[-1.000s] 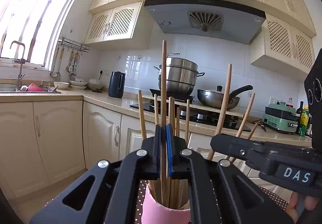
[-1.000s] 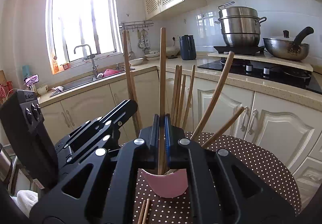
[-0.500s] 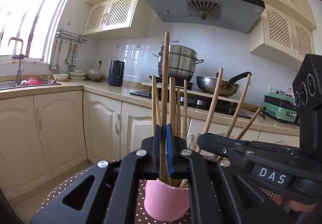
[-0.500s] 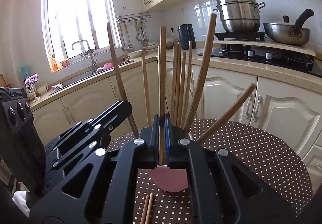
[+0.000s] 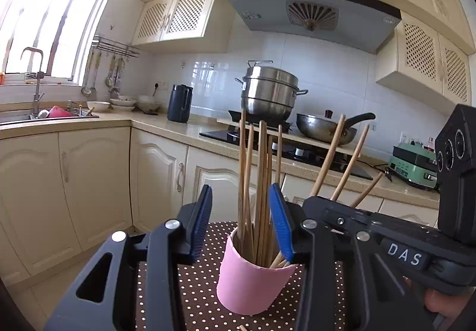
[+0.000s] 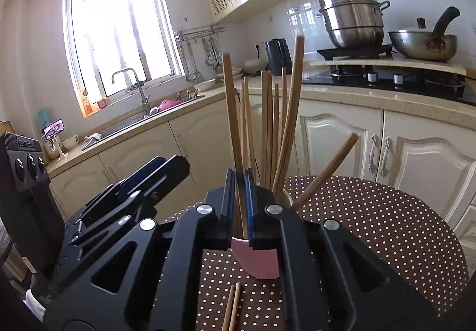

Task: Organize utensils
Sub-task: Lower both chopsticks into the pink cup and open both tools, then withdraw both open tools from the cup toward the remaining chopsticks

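Observation:
A pink cup (image 5: pixel 253 277) on the dotted tablecloth (image 6: pixel 372 226) holds several wooden chopsticks (image 5: pixel 261 182) standing upright or leaning right. My left gripper (image 5: pixel 241 221) straddles the upright bunch just above the cup's rim; its jaws are opening and the blue pads (image 5: pixel 202 221) stand clear of the sticks. My right gripper (image 6: pixel 239 191) is shut on one chopstick (image 6: pixel 230 107), which rises tilted slightly left from the cup (image 6: pixel 255 259). Two loose chopsticks (image 6: pixel 232 307) lie on the cloth in front of the cup.
Cream cabinets and a stone counter run behind the round table. On the counter are a sink (image 6: pixel 142 119), a dark kettle (image 5: pixel 179 103), stacked steel pots (image 5: pixel 269 95) and a pan (image 5: pixel 325 127) on the hob. The left gripper's body (image 6: pixel 125 197) sits close beside the right.
The left jaws have parted and let go of the tall chopstick, which has dropped into the cup. The right gripper still grips its chopstick, now tilted slightly left.

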{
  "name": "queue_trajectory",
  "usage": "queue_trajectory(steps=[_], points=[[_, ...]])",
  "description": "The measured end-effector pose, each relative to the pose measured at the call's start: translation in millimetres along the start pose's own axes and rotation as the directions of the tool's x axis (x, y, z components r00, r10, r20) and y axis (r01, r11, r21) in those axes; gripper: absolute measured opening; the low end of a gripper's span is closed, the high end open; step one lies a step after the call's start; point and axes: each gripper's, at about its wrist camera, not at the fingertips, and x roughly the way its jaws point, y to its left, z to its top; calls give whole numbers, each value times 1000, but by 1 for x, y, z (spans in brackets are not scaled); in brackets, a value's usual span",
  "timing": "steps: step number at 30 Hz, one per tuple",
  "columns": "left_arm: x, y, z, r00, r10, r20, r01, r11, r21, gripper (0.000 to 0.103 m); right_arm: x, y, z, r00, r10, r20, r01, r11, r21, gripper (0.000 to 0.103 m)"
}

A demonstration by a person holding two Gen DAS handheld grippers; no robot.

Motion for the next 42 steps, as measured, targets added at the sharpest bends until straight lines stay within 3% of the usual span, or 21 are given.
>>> queue_trajectory(steps=[2, 6, 13, 23, 36, 42], points=[[-10, 0, 6, 1000, 22, 7, -22, 1000, 0, 43, -8, 3, 3, 1000, -8, 14, 8, 1000, -5, 10], [-32, 1, 18, 998, 58, 12, -58, 998, -11, 51, -24, 7, 8, 999, -12, 52, 12, 1000, -1, 44], [-73, -8, 29, 994, 108, 7, -108, 994, 21, 59, -63, 23, 13, 994, -20, 104, 22, 1000, -19, 44], [-115, -23, 25, 995, 88, -41, -87, 996, 31, 66, -108, 44, -3, 994, -40, 97, 45, 998, -47, 46], [-142, -36, 6, 991, 121, -54, -117, 990, 74, 68, -125, 54, -27, 998, -41, 48, 43, 998, -39, 46], [-136, -35, -3, 986, 130, -104, -122, 989, 80, 68, -117, 48, -38, 999, -54, -9, 53, 998, -18, 46]])
